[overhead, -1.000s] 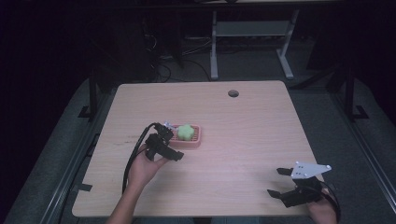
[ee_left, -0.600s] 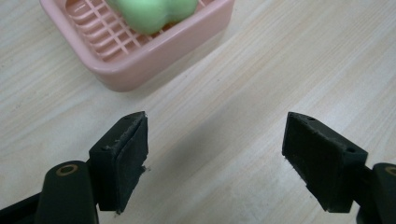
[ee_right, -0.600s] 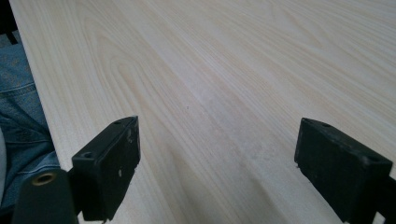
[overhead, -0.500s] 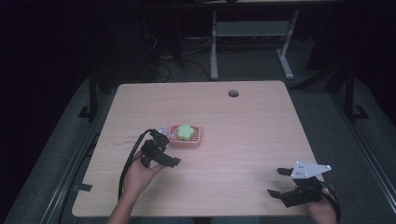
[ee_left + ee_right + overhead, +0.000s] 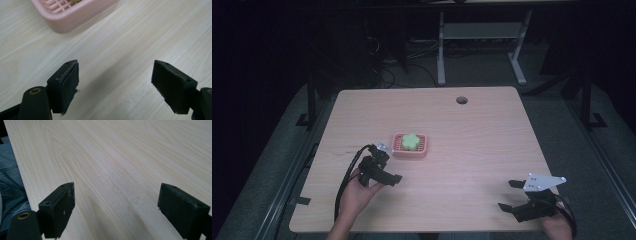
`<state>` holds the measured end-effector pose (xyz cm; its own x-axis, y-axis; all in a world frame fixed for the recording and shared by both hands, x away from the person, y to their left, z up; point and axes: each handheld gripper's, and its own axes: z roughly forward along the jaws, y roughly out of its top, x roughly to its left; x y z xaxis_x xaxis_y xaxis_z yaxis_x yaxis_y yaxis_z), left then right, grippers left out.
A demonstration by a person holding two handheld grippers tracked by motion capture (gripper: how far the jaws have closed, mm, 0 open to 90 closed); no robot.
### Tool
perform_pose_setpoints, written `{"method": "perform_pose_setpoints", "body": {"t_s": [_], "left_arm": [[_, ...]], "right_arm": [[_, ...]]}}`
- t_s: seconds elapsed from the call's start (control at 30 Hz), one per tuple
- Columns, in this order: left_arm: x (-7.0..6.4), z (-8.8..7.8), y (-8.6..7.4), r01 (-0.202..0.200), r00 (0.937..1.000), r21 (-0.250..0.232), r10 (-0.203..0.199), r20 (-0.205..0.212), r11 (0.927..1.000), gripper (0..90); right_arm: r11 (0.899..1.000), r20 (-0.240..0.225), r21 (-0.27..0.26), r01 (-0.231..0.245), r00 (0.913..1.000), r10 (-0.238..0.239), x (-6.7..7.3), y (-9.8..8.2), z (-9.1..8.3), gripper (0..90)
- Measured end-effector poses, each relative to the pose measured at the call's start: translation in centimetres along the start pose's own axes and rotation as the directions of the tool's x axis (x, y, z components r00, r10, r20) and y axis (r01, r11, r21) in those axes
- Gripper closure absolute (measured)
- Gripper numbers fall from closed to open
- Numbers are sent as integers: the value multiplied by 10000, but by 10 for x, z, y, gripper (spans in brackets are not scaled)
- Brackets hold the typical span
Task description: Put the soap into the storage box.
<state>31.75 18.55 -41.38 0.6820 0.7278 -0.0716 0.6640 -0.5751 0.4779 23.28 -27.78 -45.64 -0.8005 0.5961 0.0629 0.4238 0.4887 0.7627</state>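
Observation:
A pink slotted tray (image 5: 410,151) sits near the middle of the wooden table and holds a green flower-shaped piece (image 5: 411,141). My left gripper (image 5: 388,170) hovers just left and in front of the tray, open and holding nothing. In the left gripper view its jaws (image 5: 115,86) stand wide apart over bare wood, with the tray's corner (image 5: 72,15) at the upper left. My right gripper (image 5: 511,196) rests near the front right edge, open and empty. The right gripper view shows its jaws (image 5: 116,211) spread over plain tabletop.
The table (image 5: 482,145) has a round cable hole (image 5: 461,100) at the back right. Denim-clad legs (image 5: 10,185) appear past the table's front edge in the right gripper view. A white desk frame (image 5: 477,30) and cables stand on the dark floor behind.
My left gripper has drawn back from the pink tray toward the front of the table and now stands apart from it. The right gripper has stayed in place.

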Motion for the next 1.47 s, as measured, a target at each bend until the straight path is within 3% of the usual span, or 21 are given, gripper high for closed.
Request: {"method": "perform_pose_setpoints", "body": {"t_s": [0.53, 1.27, 1.47], "left_arm": [[2, 0, -27, 212, 9998, -39, -212, -66, 9998, 218], [-6, -2, -65, 375, 9993, -428, -378, -55, 9984, 215], [-7, -2, -66, 365, 9993, -515, -370, -73, 9980, 214]], "right_arm": [[10000, 47, 26, -15, 10000, 15, 0, 0, 1, 138], [10000, 18, 76, -28, 10000, 28, 0, 0, 1, 138], [9999, -31, -24, 144, 9999, -145, 1, 2, 1, 138]]}}
